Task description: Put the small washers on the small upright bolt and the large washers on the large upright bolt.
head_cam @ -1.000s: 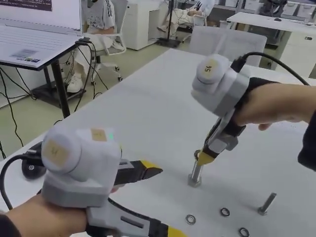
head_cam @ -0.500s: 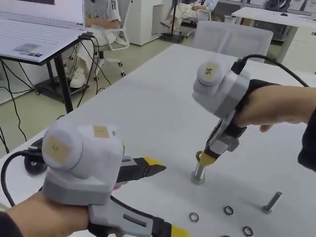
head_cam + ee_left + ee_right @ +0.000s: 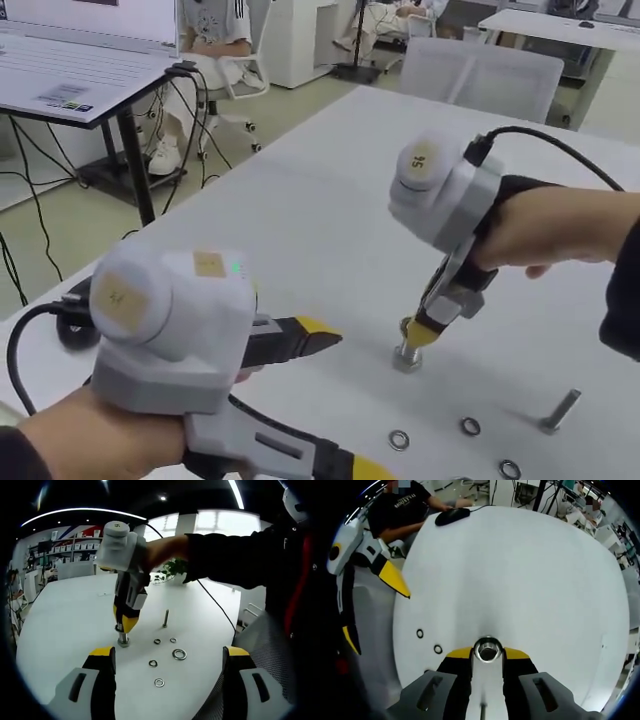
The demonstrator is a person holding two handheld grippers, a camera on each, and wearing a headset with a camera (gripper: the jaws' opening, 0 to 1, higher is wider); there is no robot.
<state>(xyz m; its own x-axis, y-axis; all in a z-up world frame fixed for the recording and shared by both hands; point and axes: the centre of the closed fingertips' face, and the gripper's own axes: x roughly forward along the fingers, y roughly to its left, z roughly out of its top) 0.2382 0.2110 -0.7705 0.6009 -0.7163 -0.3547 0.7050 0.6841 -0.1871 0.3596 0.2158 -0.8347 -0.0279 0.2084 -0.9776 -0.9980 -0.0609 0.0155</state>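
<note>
The right gripper [image 3: 418, 338] points down with its fingers pinched on a large washer [image 3: 405, 326] atop the large upright bolt [image 3: 407, 357]. Three small washers [image 3: 399, 439] lie toward the bench's [image 3: 300, 200] near edge, with the small bolt [image 3: 560, 411] just beyond. Near the left edge, the left gripper [image 3: 348, 402] hovers with fingers spread.

Two bolts stand on the desk [image 3: 65, 615] — one thick bolt [image 3: 123, 641] and one thin bolt [image 3: 165, 618]. In the left gripper view five washers lie loose: one larger washer [image 3: 179, 654] and four smaller washers [image 3: 157, 641] [image 3: 173, 640] [image 3: 153, 663] [image 3: 159, 682]. A sixth washer [image 3: 488, 650] is pinched in the jaws of the right gripper [image 3: 420, 338] — six in all. There are two grippers, each with two jaws, and those of the left gripper [image 3: 168, 652] are spread wide.
</note>
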